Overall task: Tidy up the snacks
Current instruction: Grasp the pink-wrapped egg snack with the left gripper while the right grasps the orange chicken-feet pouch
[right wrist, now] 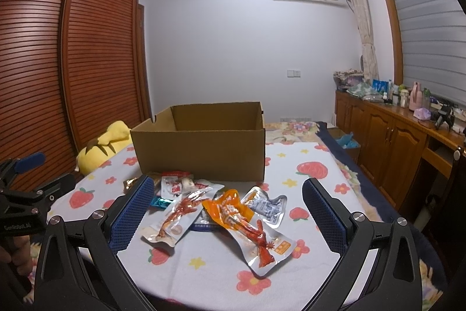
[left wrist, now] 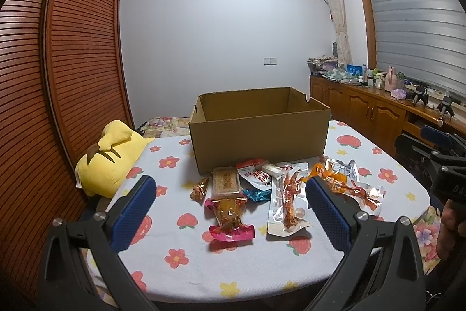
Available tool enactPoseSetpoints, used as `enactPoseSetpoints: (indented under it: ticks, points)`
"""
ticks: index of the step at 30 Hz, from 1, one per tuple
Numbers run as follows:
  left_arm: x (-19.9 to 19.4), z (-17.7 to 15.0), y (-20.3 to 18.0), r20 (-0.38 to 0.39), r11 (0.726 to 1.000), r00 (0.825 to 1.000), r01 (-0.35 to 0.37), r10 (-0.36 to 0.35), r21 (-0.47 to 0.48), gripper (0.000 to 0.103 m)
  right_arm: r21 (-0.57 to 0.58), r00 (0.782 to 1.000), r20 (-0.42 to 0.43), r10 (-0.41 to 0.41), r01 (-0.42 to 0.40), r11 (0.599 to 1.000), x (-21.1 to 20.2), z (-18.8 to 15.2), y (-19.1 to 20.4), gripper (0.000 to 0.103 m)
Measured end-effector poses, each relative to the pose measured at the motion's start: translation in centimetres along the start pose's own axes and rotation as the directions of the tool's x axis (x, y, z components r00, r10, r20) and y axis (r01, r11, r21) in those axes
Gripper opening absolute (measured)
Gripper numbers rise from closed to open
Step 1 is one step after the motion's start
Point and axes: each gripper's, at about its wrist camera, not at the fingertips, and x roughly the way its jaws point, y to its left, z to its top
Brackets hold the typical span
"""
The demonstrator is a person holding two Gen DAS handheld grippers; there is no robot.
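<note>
Both grippers (left wrist: pixel 230 206) (right wrist: pixel 228 206) gape empty; chicken-foot packet (right wrist: pixel 247 226) lies lengthwise toward the box (right wrist: pixel 201 147).

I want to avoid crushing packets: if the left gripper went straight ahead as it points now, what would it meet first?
Probably the pink-edged snack packet, which lies on the tablecloth between the open left gripper's fingers. Behind it sit more snacks, then the cardboard box. Depth is hard to judge.

We hold left gripper (left wrist: pixel 230 203) level, jaws spread wide, blue pads (left wrist: pixel 326 212) apart, nothing between. Right gripper (right wrist: pixel 228 206) likewise wide, pads (right wrist: pixel 131 214) empty. Our right hand (left wrist: pixel 448 226) wraps handle at frame edge.
</note>
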Motion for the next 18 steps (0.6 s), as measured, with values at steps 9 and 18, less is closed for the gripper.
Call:
enactPoseSetpoints:
  ticks: [9,18]
  points:
    - [1.6,-1.1,0.4,-0.044,1.000,0.999,0.014,-0.014,0.005,0.103,-0.003,0.999,-0.029,0.018,-0.018,1.000,0.6,-0.7,0.0,0.103]
    - [5.8,-2.6,1.9,-0.147,0.999,0.988,0.046,-0.047,-0.012,0.103,-0.033,0.992,-0.115,0.046,-0.050,0.998,3.8,-1.6,-2.4,0.101]
